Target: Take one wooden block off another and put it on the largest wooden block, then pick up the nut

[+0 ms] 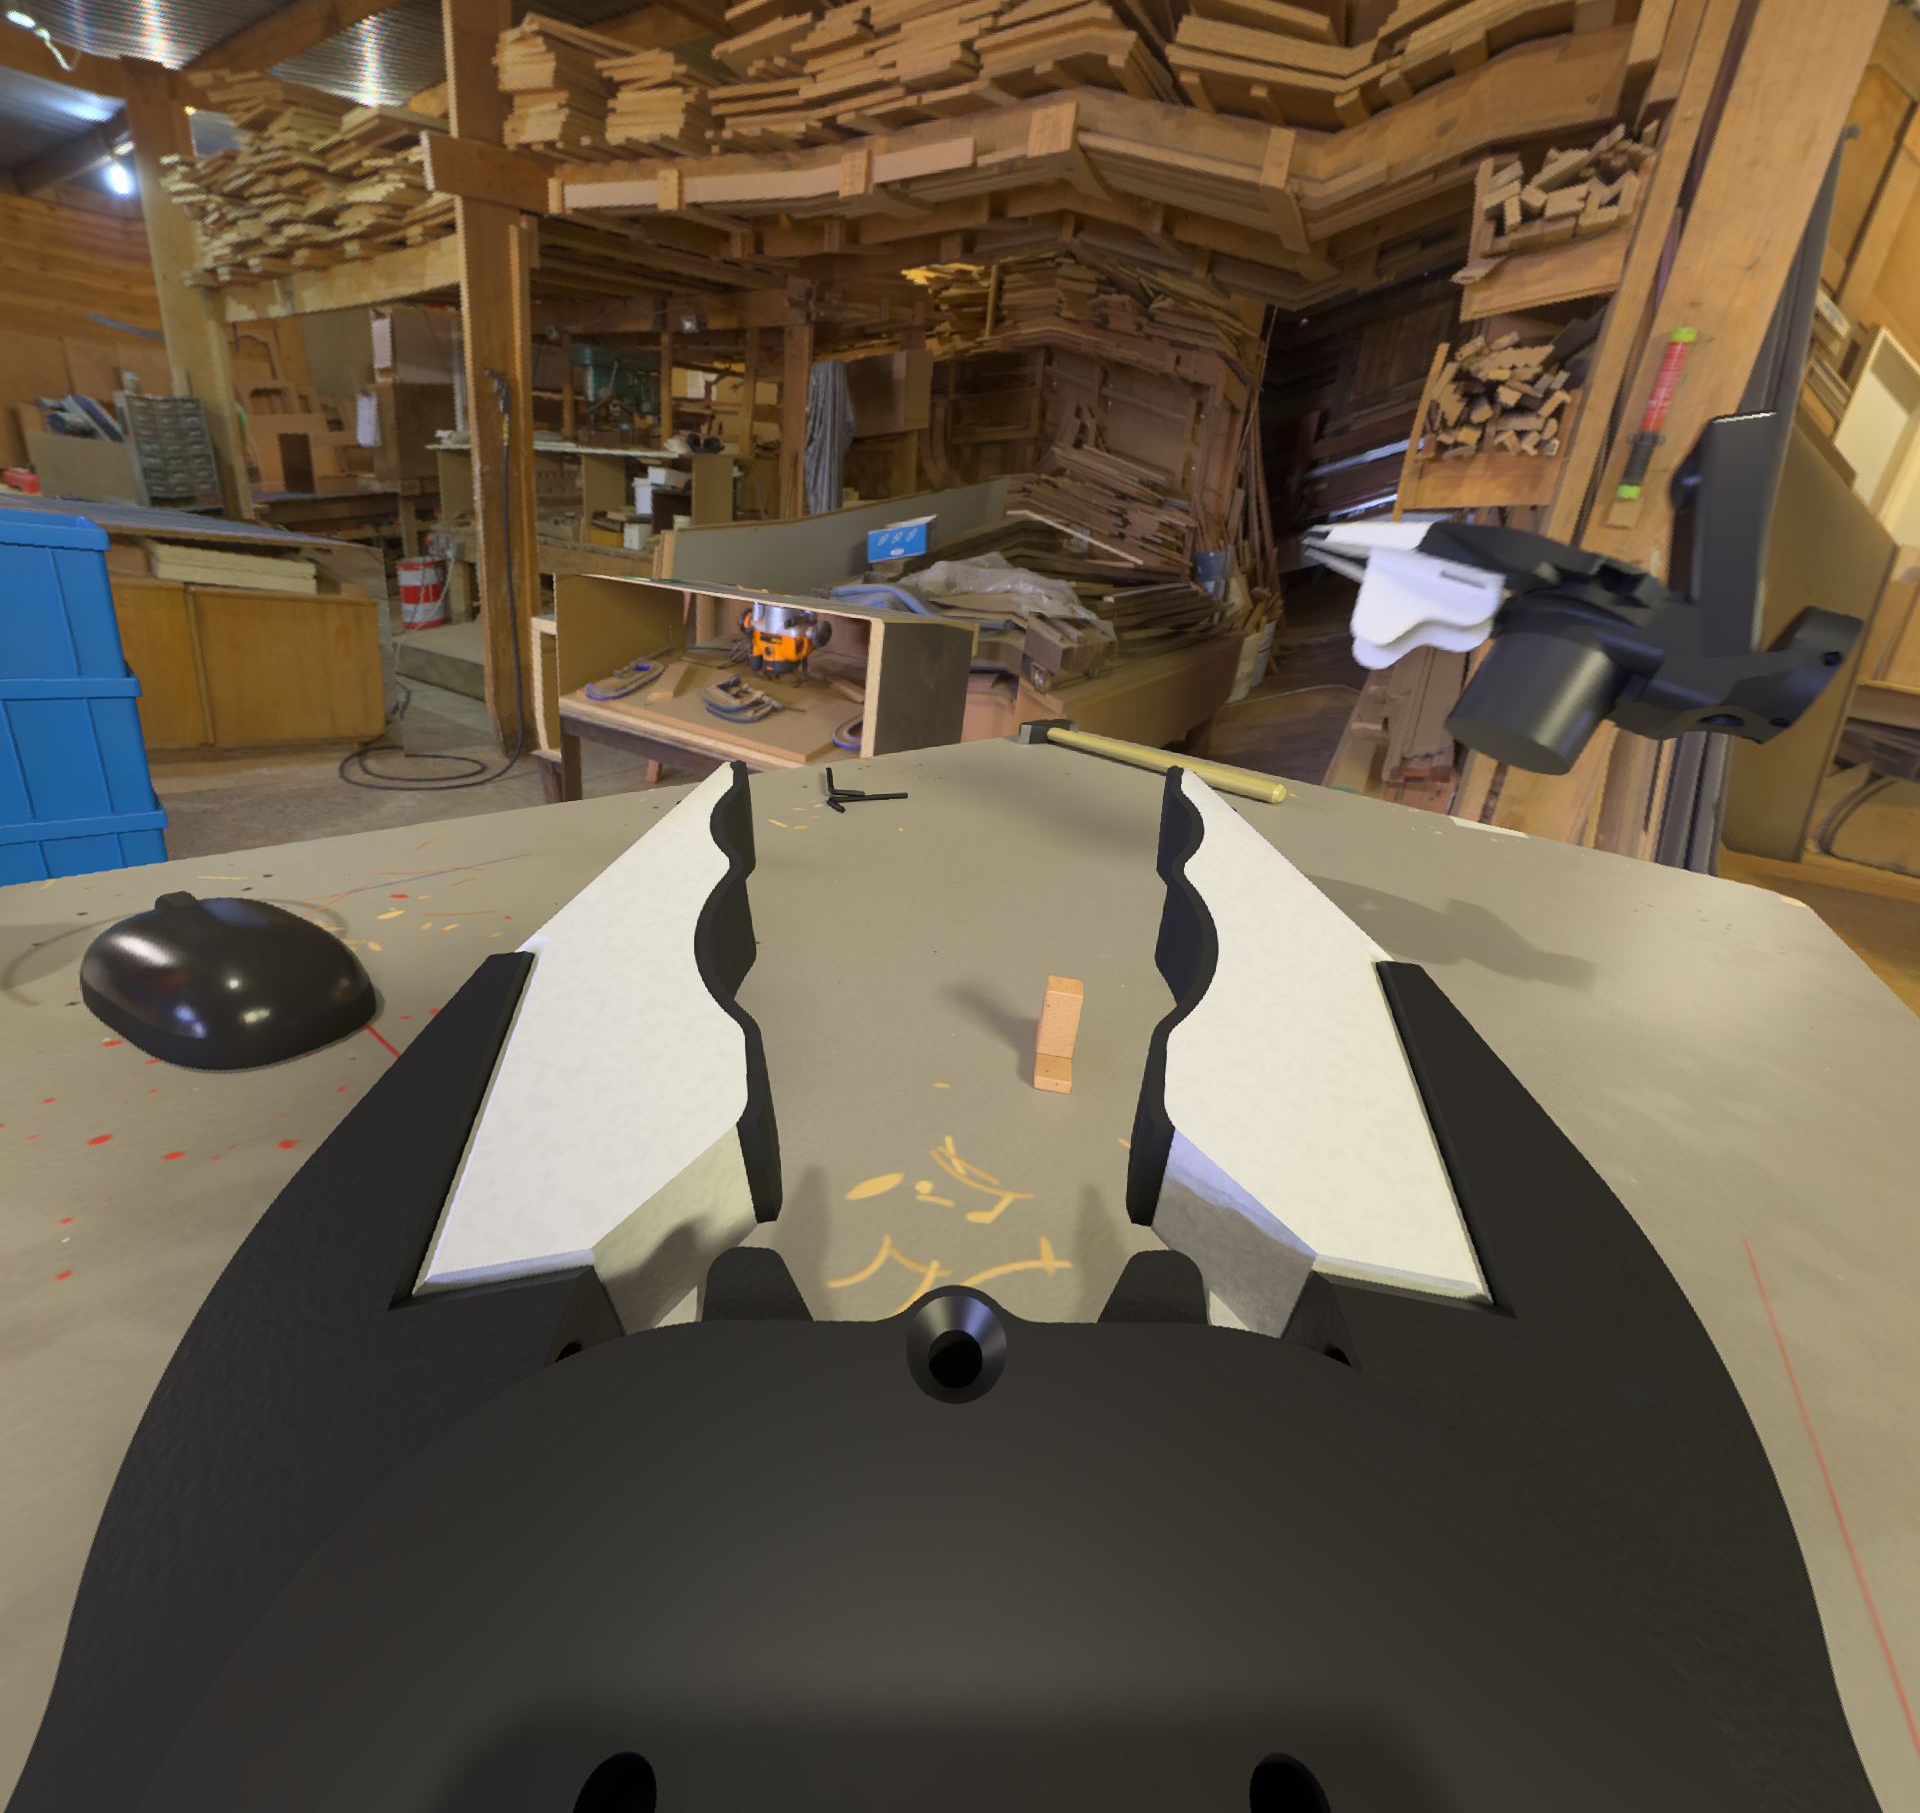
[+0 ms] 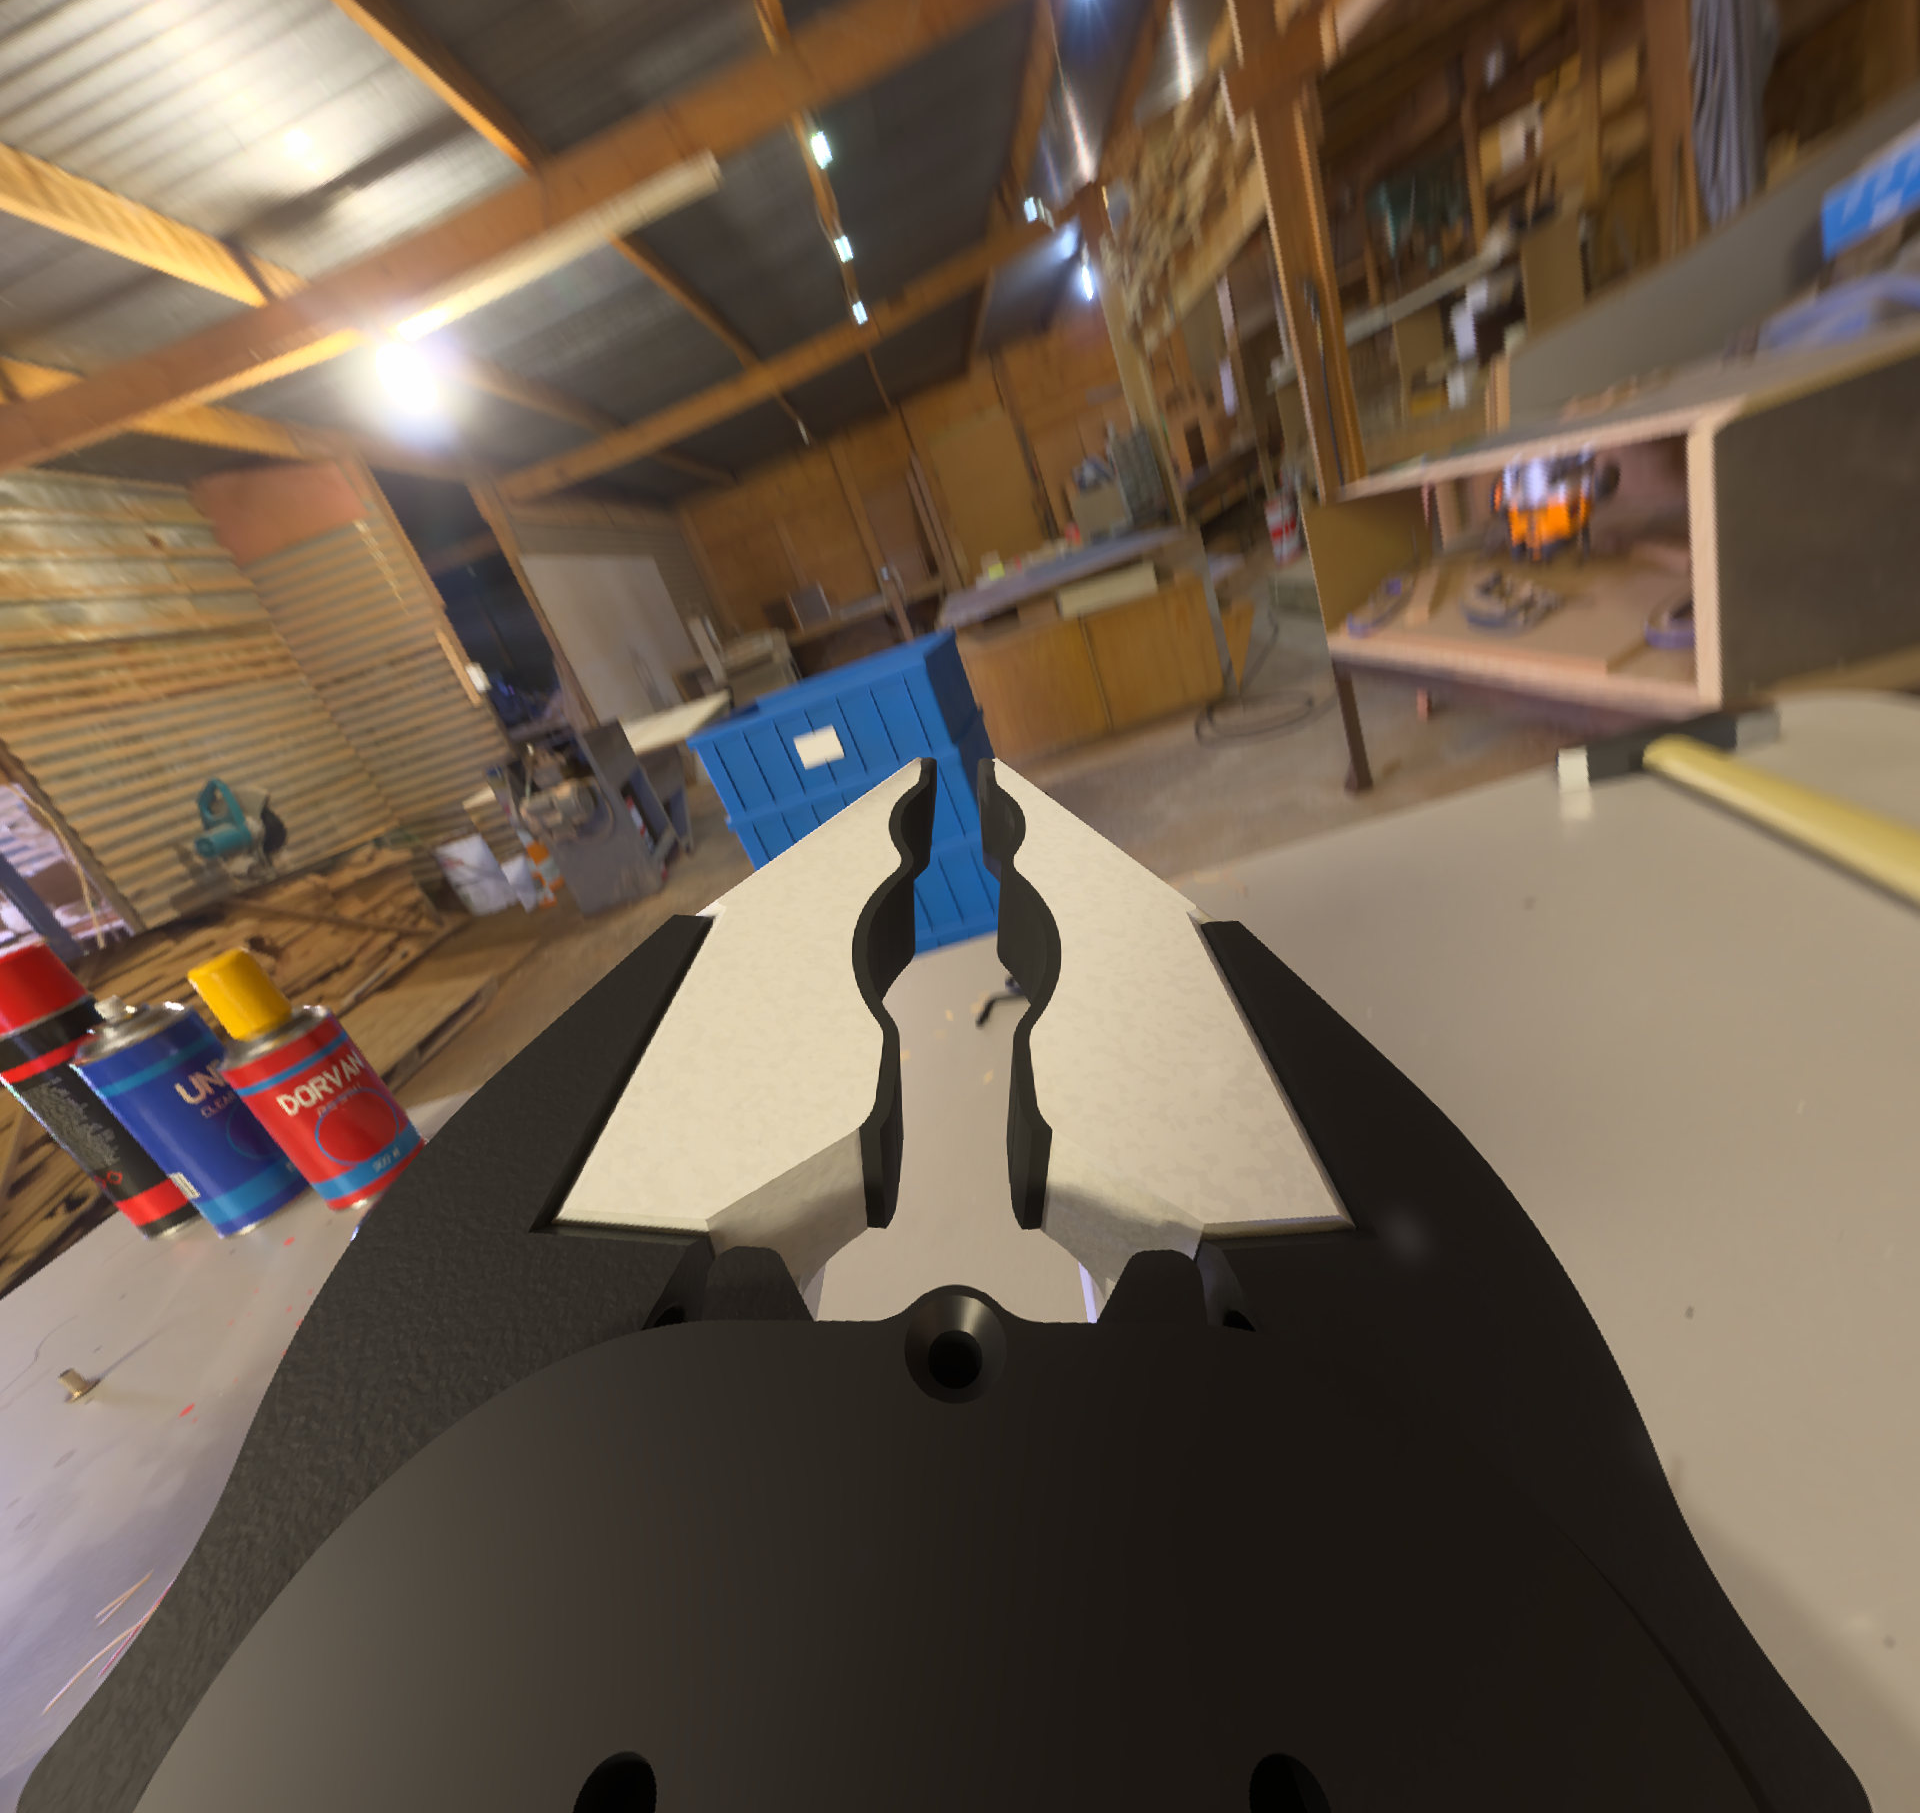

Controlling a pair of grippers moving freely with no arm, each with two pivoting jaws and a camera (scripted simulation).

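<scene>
Timber workshop interior. Stacked boards [image 1: 935, 59] fill overhead racks on wooden posts [image 1: 488, 329]. A corrugated roof [image 2: 582, 7] on exposed beams carries bright lamps [image 2: 407, 373]. A blue crate [image 2: 842, 766] stands on the floor beyond the grey tabletop's [image 1: 1558, 1192] far left corner; an open cabinet [image 1: 748, 667] lies beyond its far edge.

left wrist: low over table [image 1: 1558, 1088] | right wrist: tilted | shared: hammer [image 1: 1164, 753]
</scene>
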